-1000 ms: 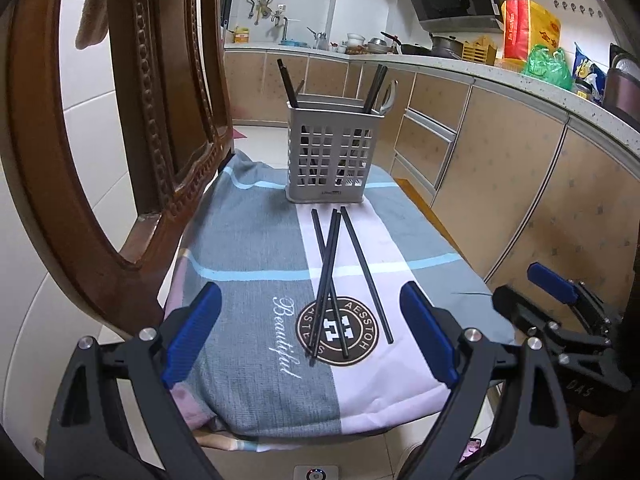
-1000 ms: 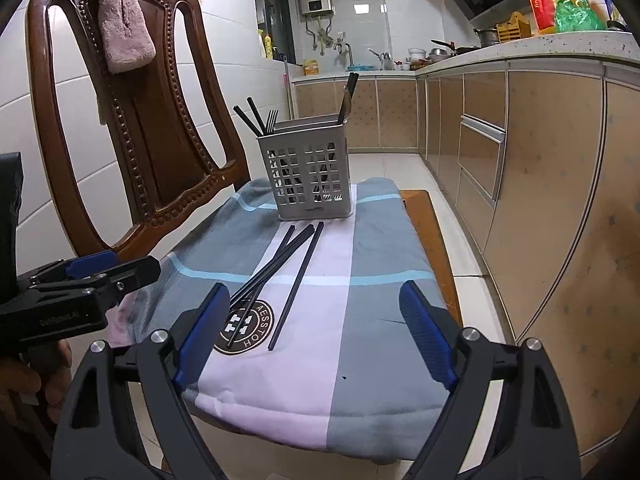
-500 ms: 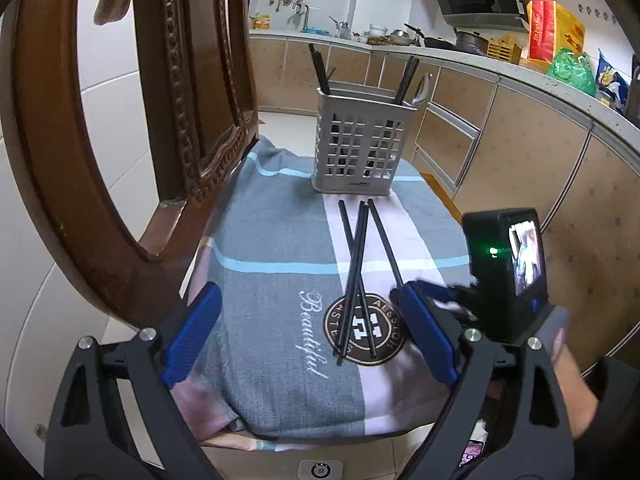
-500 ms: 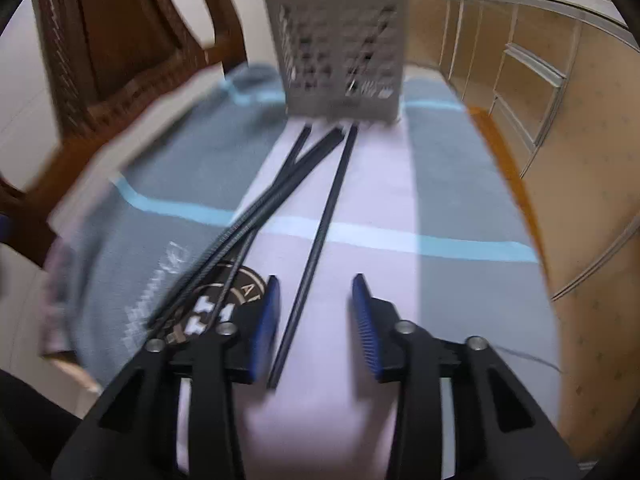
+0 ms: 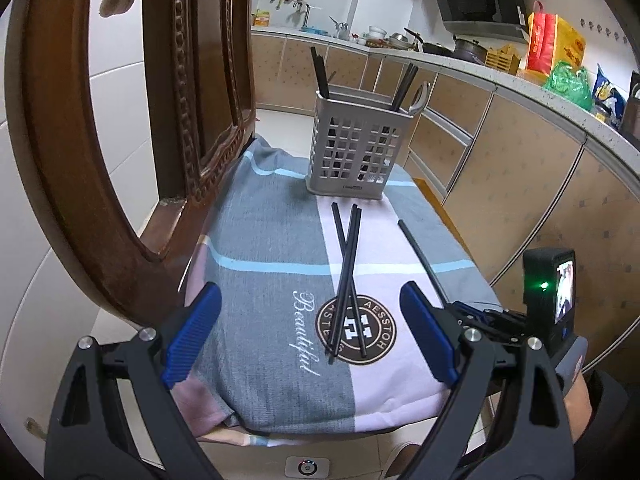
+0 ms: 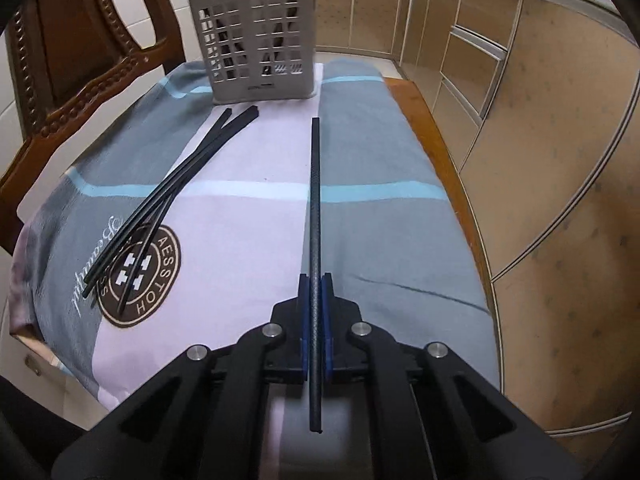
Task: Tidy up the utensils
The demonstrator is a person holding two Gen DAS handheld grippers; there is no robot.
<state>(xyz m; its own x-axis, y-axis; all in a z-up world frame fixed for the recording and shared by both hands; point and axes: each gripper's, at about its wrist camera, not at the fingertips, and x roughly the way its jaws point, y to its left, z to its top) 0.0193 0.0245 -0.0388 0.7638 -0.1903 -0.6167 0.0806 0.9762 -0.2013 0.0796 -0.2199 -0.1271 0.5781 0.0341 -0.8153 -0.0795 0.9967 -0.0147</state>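
Since the towel point(image 6: 372, 216) on the chair seat is soft, it gives under anything pressed down; its badge reads "AESSTOH", beside the script "Beautiful". At its far end stands the holder point(image 6: 256, 40), light plastic. Three chopsticks point(image 5: 348, 272) lie crossed. The right gripper point(image 6: 316, 282) pinches a fourth chopstick point(image 6: 315, 184) near its end: stiff, light, slippery. The left gripper point(image 5: 312, 304) is spread wide.
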